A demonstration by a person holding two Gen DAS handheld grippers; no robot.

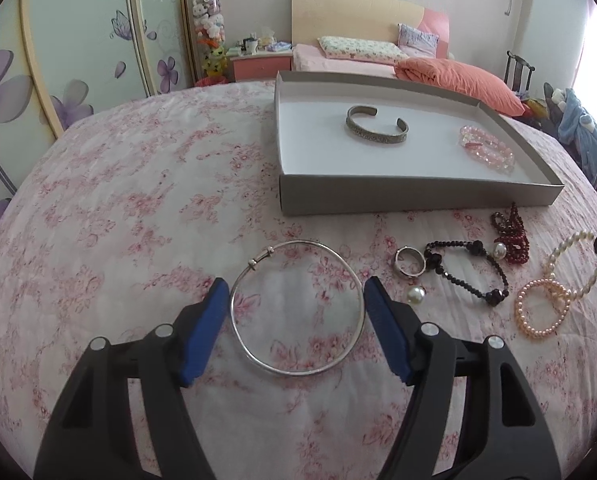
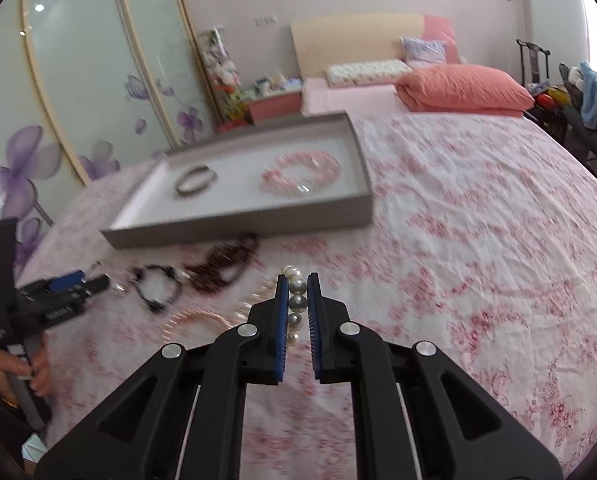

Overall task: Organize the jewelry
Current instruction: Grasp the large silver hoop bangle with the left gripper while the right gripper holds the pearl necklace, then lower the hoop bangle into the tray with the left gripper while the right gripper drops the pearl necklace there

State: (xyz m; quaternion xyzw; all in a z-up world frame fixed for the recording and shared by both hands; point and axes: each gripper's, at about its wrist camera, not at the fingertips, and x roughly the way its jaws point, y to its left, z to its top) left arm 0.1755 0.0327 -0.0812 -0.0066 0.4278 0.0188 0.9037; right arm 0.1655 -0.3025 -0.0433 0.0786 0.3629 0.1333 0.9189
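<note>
- Left tongs sit spread around the thin silver bangle lying flat on the bed, their blue pads against its rim at 3 and 9 o'clock.
- Right tongs are clamped on a pearl strand.
- The grey tray lies toward 1 o'clock of the left tongs.

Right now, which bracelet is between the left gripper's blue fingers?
The plain thin silver bangle. It lies on the bedspread, framed by the left gripper, unlike the black beaded bracelet and pink pearl bracelet lying off to its right.
</note>
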